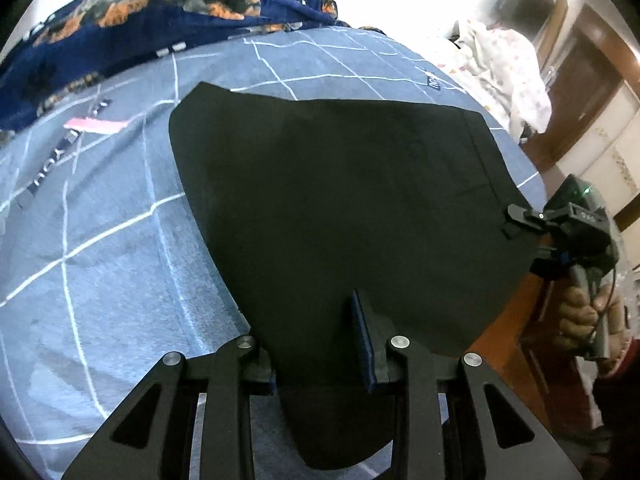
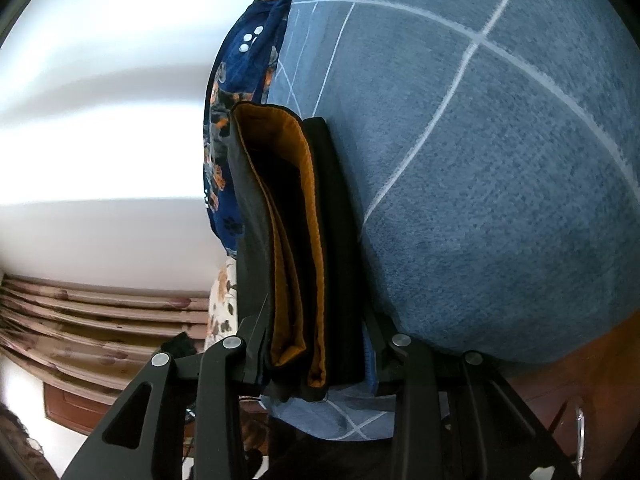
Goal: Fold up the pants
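Note:
The black pants point(image 1: 340, 208) lie folded flat on the blue checked bed cover point(image 1: 100, 248). My left gripper point(image 1: 320, 360) is shut on the near edge of the pants, cloth bunched between its fingers. My right gripper point(image 1: 520, 220) shows at the pants' right edge in the left wrist view, shut on the waistband. In the right wrist view the right gripper point(image 2: 316, 360) clamps the stacked layers of the pants point(image 2: 280, 240), black outside with an orange lining, edge-on against the bed cover point(image 2: 500, 200).
A dark blue floral blanket point(image 1: 152, 12) lies bunched at the bed's far side. A pink paper strip point(image 1: 96, 125) lies on the cover at left. White patterned cloth point(image 1: 508, 76) and wooden furniture point(image 1: 576, 92) stand at right.

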Tool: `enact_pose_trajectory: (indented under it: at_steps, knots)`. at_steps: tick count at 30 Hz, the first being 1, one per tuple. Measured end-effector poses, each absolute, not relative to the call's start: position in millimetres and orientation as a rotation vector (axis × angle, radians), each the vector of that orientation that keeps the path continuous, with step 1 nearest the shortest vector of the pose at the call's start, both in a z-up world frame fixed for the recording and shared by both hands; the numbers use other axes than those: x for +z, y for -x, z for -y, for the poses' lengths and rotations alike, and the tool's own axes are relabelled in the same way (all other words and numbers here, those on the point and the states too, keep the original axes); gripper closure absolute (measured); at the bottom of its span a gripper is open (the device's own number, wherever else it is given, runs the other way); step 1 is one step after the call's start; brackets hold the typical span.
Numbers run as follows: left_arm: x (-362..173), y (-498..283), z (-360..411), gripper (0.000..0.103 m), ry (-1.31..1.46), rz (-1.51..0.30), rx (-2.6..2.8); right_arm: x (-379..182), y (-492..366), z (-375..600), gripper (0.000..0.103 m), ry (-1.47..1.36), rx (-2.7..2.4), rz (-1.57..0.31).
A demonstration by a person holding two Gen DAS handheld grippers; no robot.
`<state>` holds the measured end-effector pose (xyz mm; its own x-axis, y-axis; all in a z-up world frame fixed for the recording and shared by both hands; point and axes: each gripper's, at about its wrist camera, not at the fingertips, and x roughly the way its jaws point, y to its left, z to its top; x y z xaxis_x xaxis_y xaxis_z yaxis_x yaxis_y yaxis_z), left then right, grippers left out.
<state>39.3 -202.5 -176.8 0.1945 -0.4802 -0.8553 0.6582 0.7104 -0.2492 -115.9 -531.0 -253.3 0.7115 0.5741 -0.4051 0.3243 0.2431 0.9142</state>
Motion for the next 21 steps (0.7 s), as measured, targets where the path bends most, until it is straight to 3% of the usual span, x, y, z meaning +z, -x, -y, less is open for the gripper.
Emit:
enact_pose_trajectory:
  at_steps: [21]
  knots:
    - [-172, -49, 184, 0.074, -0.162, -1.125, -0.771, -246, 112, 522, 0.070, -1.350, 0.154, -0.880]
